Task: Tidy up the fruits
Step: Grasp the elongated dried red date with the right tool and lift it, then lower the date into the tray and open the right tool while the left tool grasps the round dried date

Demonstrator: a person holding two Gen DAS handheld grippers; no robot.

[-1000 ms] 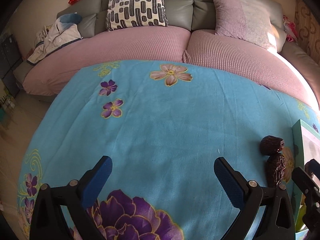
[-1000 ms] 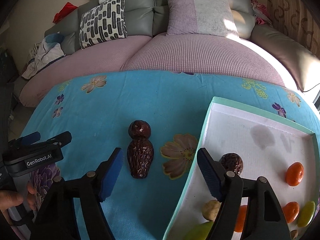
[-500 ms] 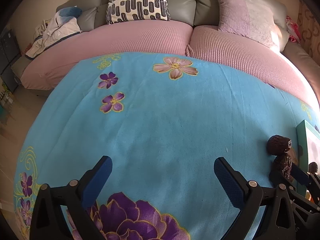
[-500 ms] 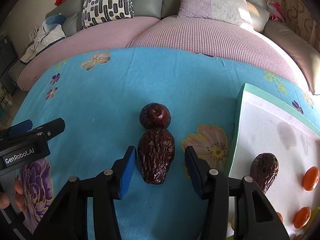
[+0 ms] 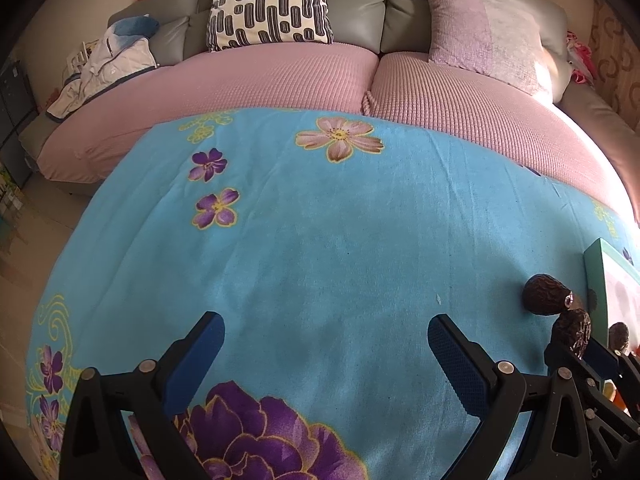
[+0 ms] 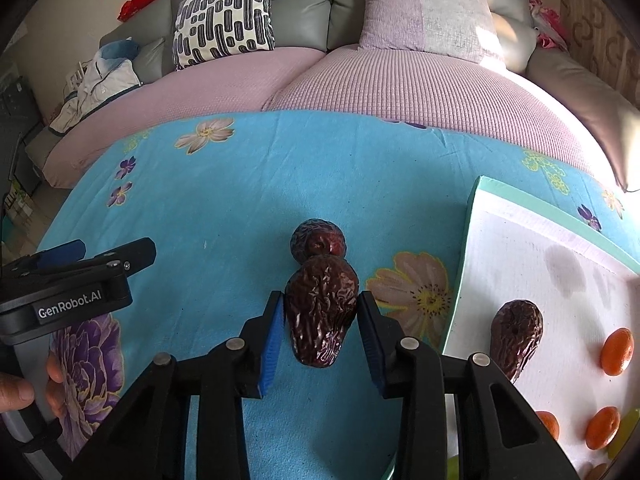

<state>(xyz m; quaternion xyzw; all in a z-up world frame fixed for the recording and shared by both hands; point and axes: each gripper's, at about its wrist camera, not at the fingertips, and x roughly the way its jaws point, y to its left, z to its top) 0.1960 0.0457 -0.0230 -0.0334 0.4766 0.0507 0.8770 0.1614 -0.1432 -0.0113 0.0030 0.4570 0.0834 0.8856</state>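
My right gripper (image 6: 320, 314) is shut on a wrinkled dark date (image 6: 322, 312) that lies on the blue flowered cloth (image 6: 224, 208); both blue pads touch its sides. A second, rounder date (image 6: 318, 240) sits right behind it, touching it. In the left wrist view the same pair shows at the right edge: the far date (image 5: 546, 294) and the gripped date (image 5: 572, 330), held in the right gripper (image 5: 580, 354). My left gripper (image 5: 322, 330) hangs open over bare cloth, nothing between its fingers. It also shows as the left gripper (image 6: 108, 250) at the left of the right wrist view.
A white tray with a green rim (image 6: 472, 240) stands on the right and holds another date (image 6: 516, 336), small oranges (image 6: 618, 350) and a green fruit (image 6: 624, 432). A pink sofa with cushions (image 6: 432, 12) lies behind the cloth. A hand (image 6: 24, 388) holds the left tool.
My right gripper moved from the tray's edge leftward and down over the near date, and its jaws narrowed until they touch the fruit. The left gripper stayed open, nearly still.
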